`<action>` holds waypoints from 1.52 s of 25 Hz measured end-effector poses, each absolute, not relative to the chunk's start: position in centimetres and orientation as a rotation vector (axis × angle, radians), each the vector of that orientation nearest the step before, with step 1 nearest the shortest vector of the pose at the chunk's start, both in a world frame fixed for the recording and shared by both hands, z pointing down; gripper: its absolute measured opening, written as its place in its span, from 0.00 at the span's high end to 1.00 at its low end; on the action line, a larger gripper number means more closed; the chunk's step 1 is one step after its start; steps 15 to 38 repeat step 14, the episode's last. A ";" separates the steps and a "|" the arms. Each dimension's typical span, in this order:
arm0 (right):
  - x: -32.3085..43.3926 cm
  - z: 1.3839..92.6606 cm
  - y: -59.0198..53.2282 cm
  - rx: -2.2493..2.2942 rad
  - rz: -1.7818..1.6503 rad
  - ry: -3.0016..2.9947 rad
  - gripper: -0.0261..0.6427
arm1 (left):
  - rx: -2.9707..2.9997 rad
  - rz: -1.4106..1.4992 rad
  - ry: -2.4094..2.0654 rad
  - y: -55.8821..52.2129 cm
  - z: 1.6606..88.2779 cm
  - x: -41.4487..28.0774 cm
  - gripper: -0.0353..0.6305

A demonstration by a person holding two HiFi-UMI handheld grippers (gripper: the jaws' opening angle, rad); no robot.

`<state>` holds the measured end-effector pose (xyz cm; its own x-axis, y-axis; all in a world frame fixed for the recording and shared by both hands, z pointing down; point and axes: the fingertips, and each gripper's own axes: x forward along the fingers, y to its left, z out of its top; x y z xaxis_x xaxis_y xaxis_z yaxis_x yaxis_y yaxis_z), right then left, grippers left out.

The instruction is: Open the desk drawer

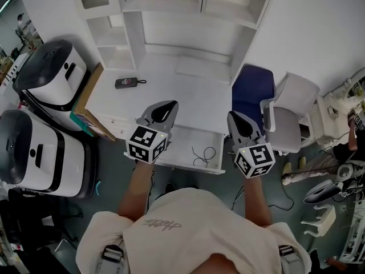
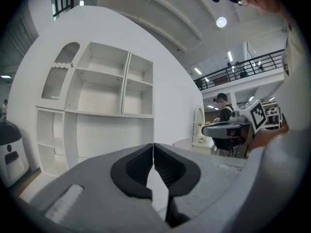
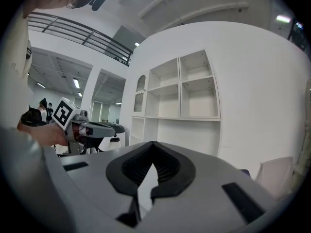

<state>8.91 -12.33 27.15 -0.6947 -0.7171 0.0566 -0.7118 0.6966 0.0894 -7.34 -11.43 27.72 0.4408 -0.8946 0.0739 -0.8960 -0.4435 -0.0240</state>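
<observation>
The open drawer (image 1: pixel 185 143) holds a black cable (image 1: pixel 203 154).

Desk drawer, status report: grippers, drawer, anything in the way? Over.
Left gripper shut, empty; right gripper shut, empty. Desk drawer pulled out, black cable inside. Both grippers held above it, not touching. Blue chair at its right.

I see the left claw (image 2: pixel 153 147) in grey with black ribbed pads (image 2: pixel 138 166), and the right claw (image 3: pixel 153 145) looks the same. Each cube (image 1: pixel 147 143) is covered in black-and-white square markers. The table (image 1: pixel 171 96) is white, as are its drawer (image 1: pixel 191 138) and the shelves (image 1: pixel 171 21). The cable (image 1: pixel 203 154) in the drawer is black, and so is the device (image 1: pixel 126 83) on the table. One chair (image 1: pixel 254 93) is deep blue, the second chair (image 1: pixel 291 113) pale grey.
</observation>
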 end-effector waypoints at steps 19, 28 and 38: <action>8.8 27.9 -12.3 1.176 -0.082 -2.795 0.96 | 2.641 0.121 -1.634 -10.9 28.5 -7.2 0.92; 8.8 27.9 -12.3 1.176 -0.082 -2.795 0.96 | 2.641 0.121 -1.634 -10.9 28.5 -7.2 0.92; 8.8 27.9 -12.3 1.176 -0.082 -2.795 0.96 | 2.641 0.121 -1.634 -10.9 28.5 -7.2 0.92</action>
